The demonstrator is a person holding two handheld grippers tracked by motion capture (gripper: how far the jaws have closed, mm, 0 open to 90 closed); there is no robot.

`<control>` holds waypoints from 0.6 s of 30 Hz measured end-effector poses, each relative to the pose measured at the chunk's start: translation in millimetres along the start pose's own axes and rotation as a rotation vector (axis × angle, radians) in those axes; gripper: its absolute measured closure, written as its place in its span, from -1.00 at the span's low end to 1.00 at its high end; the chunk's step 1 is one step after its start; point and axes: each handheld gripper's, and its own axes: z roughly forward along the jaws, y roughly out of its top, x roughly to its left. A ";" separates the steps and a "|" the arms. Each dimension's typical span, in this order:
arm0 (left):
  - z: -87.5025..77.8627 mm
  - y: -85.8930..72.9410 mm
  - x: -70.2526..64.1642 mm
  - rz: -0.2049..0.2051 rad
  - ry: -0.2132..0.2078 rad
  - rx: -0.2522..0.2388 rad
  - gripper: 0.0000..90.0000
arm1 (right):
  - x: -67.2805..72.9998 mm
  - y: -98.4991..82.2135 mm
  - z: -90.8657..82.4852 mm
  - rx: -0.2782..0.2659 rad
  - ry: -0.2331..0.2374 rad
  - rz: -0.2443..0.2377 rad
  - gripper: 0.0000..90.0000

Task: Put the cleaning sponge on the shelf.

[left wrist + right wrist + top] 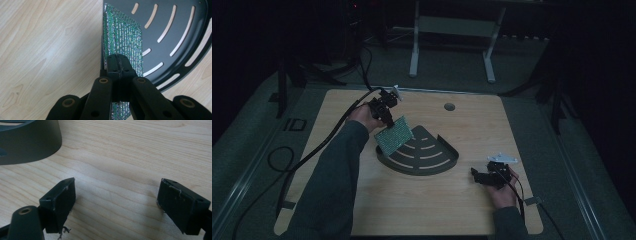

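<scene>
A green glittery scouring pad (394, 135) hangs tilted over the left edge of a dark grey quarter-round slotted tray (437, 161). My left gripper (388, 119) is shut on the pad's upper edge. In the left gripper view the pad (125, 35) stands edge-on between the closed jaws of the left gripper (118, 67), with the tray (175, 27) below and to the right. My right gripper (475, 175) rests open on the wood at the tray's lower right. Its fingers (62, 197) are wide apart with bare table between them, and the tray's wall (30, 142) is ahead at the upper left.
The light wooden table (462, 210) has a round cable hole (449, 106) at the back. Black cables (312, 155) trail off the left side. White table legs (414, 45) stand on the floor beyond.
</scene>
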 end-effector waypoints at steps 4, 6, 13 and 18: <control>3.5 1.5 -0.6 0.000 -0.004 -0.004 1.00 | 0.0 0.0 0.0 0.000 0.000 0.001 -0.67; 5.6 2.7 -1.5 0.004 -0.006 -0.001 1.00 | 0.1 0.0 0.0 0.000 0.000 0.001 -0.67; 15.4 5.9 -5.0 0.018 -0.013 0.014 1.00 | -0.1 0.0 0.0 0.000 0.001 -0.001 -0.67; 18.1 7.4 -7.2 0.026 -0.008 0.022 1.00 | -0.1 0.0 0.0 0.000 0.001 -0.001 -0.67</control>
